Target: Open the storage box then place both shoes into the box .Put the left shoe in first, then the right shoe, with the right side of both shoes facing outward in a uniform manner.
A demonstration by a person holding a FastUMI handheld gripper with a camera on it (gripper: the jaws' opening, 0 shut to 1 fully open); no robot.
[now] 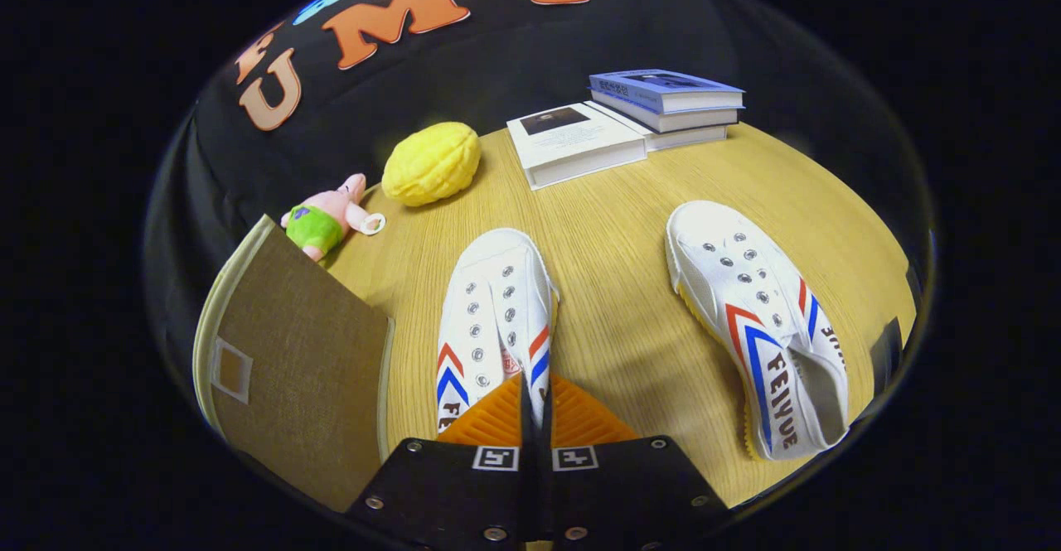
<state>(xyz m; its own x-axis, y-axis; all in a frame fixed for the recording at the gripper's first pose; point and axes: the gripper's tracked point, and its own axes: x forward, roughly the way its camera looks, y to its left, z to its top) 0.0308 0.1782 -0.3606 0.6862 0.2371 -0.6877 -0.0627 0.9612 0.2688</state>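
Note:
My gripper [530,418] is shut on a white canvas shoe [493,311] with red and blue chevrons; the shoe's side wall runs down between the two fingers and its toe points away from me. A second matching shoe [758,327] lies on the wooden table [622,228], apart to the right of the fingers, toe also pointing away. The brown fabric storage box [298,369], with a cream rim and a small label window, sits left of the fingers. I see a flat brown panel of it, and its inside is hidden.
Beyond the shoes lie a white book [576,143] and a stack of two books [667,102]. A yellow plush lump [433,163] and a small pink and green plush toy [327,218] sit beyond the box, near the table's far edge.

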